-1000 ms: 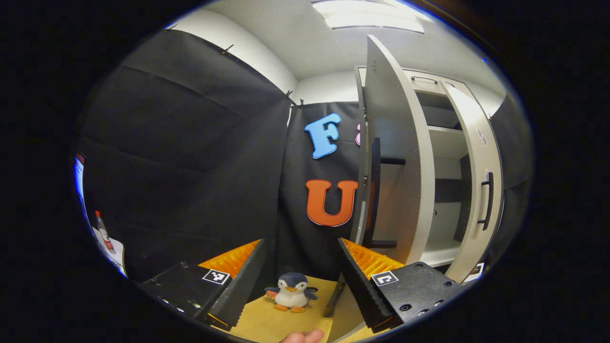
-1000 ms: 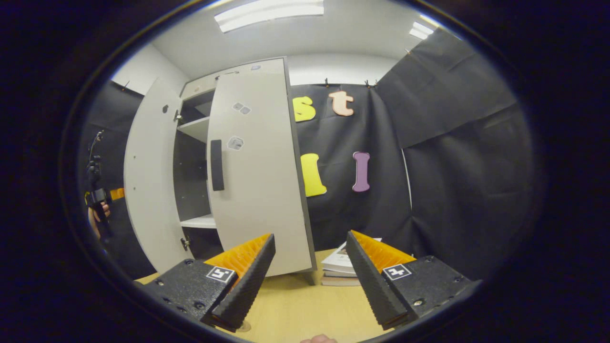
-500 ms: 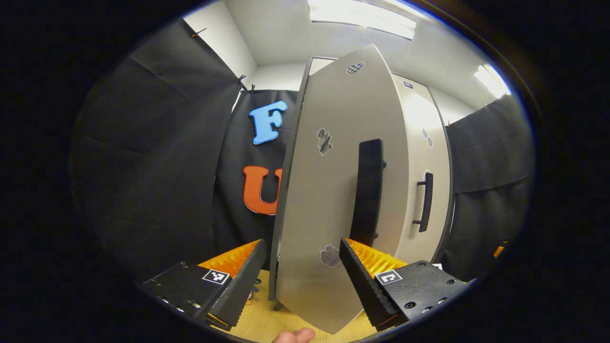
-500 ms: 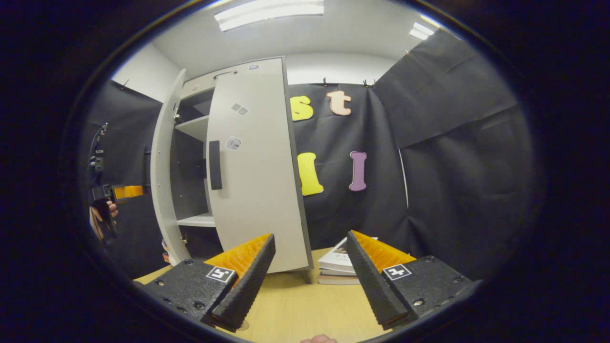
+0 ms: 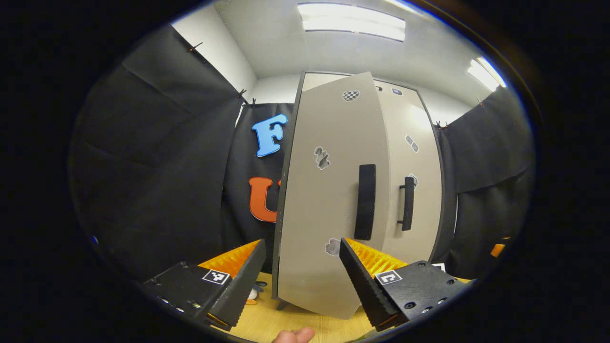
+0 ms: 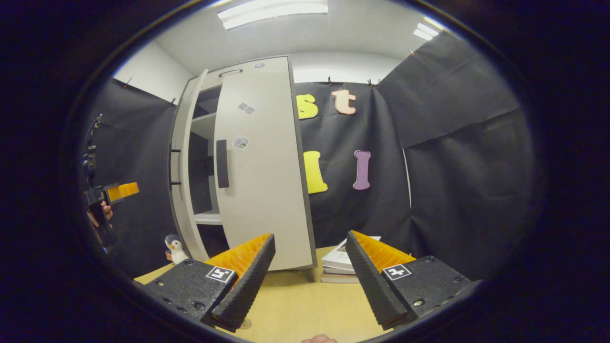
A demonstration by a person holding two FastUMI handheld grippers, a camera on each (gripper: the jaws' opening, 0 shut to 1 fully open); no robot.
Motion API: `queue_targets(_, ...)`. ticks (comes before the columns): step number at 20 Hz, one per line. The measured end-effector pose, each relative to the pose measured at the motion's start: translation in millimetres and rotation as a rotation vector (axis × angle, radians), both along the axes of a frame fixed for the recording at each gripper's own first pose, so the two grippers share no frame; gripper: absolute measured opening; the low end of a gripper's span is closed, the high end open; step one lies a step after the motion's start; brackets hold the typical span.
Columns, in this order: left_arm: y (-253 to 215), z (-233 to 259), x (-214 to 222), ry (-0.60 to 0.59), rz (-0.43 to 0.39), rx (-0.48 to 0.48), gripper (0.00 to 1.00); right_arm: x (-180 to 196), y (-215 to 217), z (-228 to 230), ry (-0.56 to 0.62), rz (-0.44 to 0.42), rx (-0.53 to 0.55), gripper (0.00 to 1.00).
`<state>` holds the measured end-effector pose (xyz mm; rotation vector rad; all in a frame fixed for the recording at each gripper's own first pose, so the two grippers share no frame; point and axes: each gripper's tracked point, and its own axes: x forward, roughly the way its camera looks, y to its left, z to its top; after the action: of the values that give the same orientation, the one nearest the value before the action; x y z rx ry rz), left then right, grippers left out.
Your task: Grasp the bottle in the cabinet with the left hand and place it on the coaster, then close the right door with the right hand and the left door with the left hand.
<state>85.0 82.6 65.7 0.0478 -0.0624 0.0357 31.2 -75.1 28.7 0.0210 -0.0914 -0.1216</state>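
I find the left hand-held gripper (image 5: 301, 281) with its jaws spread wide and nothing between them. It hangs just in front of the cabinet's left door (image 5: 329, 200). In the left gripper view that door stands a little proud of the cabinet front, its lower edge between my two fingers but touching neither that I can tell. Its dark upright handle (image 5: 365, 201) sits above the gripper's right-side finger (image 5: 362, 281). The right door (image 5: 413, 190) lies beyond it, flatter to the cabinet, with its own handle (image 5: 407, 203) close beside the first. A fingertip of the holding hand (image 5: 293, 336) shows at the bottom edge.

The right hand-held gripper (image 6: 310, 281) is likewise spread wide and empty, held above the wooden counter (image 6: 305, 305) and well apart from the cabinet. In the right gripper view the right door (image 6: 262, 166) stands nearly shut, while the left door (image 6: 183, 176) is still ajar, leaving a gap through which I see a shelf (image 6: 208, 218). The left hand-held gripper (image 6: 116, 191) shows far off at the left edge of this view, near that door.

A toy penguin (image 6: 175, 248) stands on the counter at the foot of the left door. A stack of books (image 6: 340, 267) lies on the counter to the right of the cabinet.

I cannot tell where the bottle or the coaster is.
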Motion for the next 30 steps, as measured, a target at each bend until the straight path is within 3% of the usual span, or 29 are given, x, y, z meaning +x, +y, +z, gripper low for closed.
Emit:
queue_targets(2, -14.4, -16.3, -21.3, 0.006, 0.008, 0.004, 1.0, 0.1, 14.3, -2.1, 0.0, 0.036, 0.009, 0.98)
queue_targets(6, -52.0, -51.1, -49.5, 0.018, -0.012, -0.075, 0.99, 5.1, 34.6, -1.6, -0.016, 0.087, -0.009, 0.98)
queue_targets(10, -58.6, -69.6, -69.4, 0.03, 0.003, -0.094, 1.0, 6.6, 47.1, 1.1, -0.001, 0.138, 0.001, 0.98)
queue_targets(17, -42.0, -89.4, -75.9, 0.084, 0.083, -0.048, 0.95, 8.1, 47.7, 4.4, 0.007, 0.15, 0.016, 0.98)
queue_targets(19, -43.4, -88.8, -76.6, 0.083, 0.078, -0.058, 0.99, 8.8, 49.2, 4.9, 0.012, 0.157, 0.018, 0.98)
queue_targets(20, -43.0, -88.3, -76.5, 0.08, 0.08, -0.058, 0.95, 8.4, 49.4, 5.3, 0.01, 0.158, 0.019, 0.98)
queue_targets(21, -42.1, -88.1, -77.1, 0.078, 0.086, -0.054, 1.0, 8.3, 50.2, 4.6, 0.011, 0.16, 0.02, 0.98)
queue_targets(23, -40.7, -88.2, -77.6, 0.076, 0.089, -0.051, 0.9, 6.7, 49.8, 2.3, 0.021, 0.158, 0.022, 0.98)
queue_targets(25, -42.3, -91.3, -77.8, 0.089, 0.081, -0.064, 0.99, 5.5, 47.9, 3.1, 0.022, 0.146, 0.016, 0.98)
queue_targets(26, -42.6, -90.0, -79.0, 0.088, 0.08, -0.067, 0.95, 5.1, 46.6, 4.1, 0.02, 0.139, 0.009, 0.98)
queue_targets(27, -42.2, -89.2, -79.9, 0.085, 0.083, -0.065, 1.0, 5.1, 45.3, 4.9, 0.021, 0.133, 0.003, 0.98)
queue_targets(30, -43.9, -90.0, -79.5, 0.088, 0.077, -0.069, 0.95, 3.5, 47.7, 2.9, 0.026, 0.139, 0.007, 0.98)
